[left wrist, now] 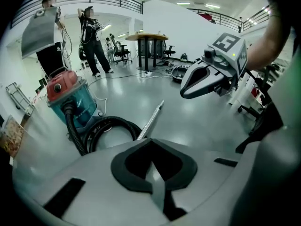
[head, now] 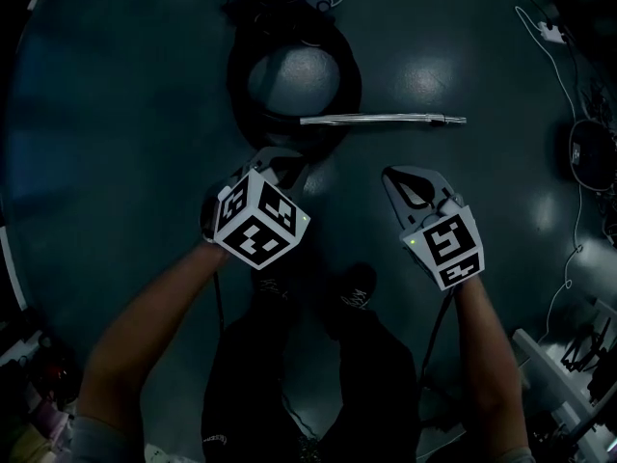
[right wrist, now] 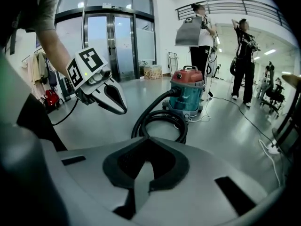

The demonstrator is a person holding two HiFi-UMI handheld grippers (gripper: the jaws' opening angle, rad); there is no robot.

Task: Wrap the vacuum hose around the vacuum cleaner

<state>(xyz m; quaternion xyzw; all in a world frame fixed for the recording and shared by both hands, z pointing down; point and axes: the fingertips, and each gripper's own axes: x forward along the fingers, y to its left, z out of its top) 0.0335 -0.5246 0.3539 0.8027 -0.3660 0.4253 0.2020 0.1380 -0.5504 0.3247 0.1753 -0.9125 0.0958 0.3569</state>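
Note:
The vacuum cleaner [left wrist: 69,99], teal with a red lid, stands on the grey floor; it also shows in the right gripper view [right wrist: 187,94]. Its black hose [head: 294,75] lies coiled on the floor in front of it [left wrist: 110,127] [right wrist: 162,119]. A silver wand [head: 381,119] lies straight beside the coil [left wrist: 151,118]. My left gripper [head: 280,164] and right gripper [head: 392,176] hang side by side above the floor, near the coil and apart from it. Both are shut with nothing between the jaws [left wrist: 150,141] [right wrist: 146,140]. Each gripper view shows the other gripper in the air [left wrist: 188,89] [right wrist: 120,108].
Two people [left wrist: 91,39] stand behind the vacuum cleaner. A round table [left wrist: 146,37] and office chairs stand further back. Thin cables [head: 576,210] and a power strip [right wrist: 275,149] lie on the floor to the right. My shoes [head: 352,292] are below the grippers.

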